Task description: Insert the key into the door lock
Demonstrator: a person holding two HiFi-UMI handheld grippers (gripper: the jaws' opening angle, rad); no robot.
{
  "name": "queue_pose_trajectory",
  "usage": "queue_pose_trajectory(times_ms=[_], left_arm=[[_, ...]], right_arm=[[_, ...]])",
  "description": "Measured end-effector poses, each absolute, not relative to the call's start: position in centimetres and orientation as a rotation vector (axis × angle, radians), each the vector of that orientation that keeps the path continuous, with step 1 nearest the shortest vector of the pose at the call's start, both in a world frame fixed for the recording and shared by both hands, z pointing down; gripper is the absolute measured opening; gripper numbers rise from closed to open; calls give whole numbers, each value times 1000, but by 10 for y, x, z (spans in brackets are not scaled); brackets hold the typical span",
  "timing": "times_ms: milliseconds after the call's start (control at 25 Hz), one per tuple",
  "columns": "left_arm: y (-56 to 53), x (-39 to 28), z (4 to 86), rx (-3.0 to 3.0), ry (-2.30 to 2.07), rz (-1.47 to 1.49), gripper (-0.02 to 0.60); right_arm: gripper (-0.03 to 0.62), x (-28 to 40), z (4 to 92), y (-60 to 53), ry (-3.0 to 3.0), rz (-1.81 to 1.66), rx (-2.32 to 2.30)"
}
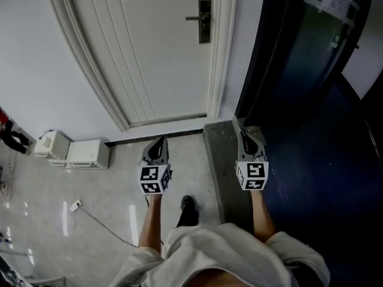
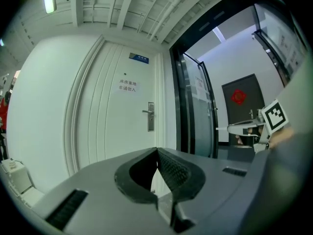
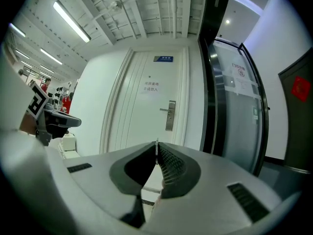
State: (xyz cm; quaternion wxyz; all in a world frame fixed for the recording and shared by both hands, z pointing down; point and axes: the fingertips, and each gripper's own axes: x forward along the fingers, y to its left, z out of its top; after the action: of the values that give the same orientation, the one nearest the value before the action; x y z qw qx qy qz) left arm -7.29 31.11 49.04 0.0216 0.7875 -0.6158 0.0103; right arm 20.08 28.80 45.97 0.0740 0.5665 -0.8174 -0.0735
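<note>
Two white boxes (image 1: 72, 153) stand against the wall on the pale speckled floor (image 1: 114, 196). The left gripper (image 1: 160, 141) has its jaws clenched on nothing. Well ahead, a white panelled door (image 1: 161, 58) carries a tall metal lock plate (image 1: 204, 20) with a lever handle. The right gripper (image 1: 242, 135) pinches a thin silvery key (image 3: 156, 147), seen edge-on at its tips. A dark glass door (image 1: 299, 58) stands rightmost.
</note>
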Motion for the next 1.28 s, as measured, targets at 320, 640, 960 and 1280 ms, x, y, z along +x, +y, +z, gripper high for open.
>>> queue_pose_trajectory(times_ms=[320,640,960,1280], left_arm=[[180,-120,477,2453,-1852,18,18],[89,-149,480,2484,-1801,21,18],[44,-156,490,2489,-1773,49,18],[-3,-146,498,2486,-1763,62,18]], right_arm=[[29,151,437,162,-2416,-242,1719],[29,120,439,80,-2376,-239,1751],[29,114,449,39,-2342,-216,1771],[29,119,457,-11,-2346,-202,1757]])
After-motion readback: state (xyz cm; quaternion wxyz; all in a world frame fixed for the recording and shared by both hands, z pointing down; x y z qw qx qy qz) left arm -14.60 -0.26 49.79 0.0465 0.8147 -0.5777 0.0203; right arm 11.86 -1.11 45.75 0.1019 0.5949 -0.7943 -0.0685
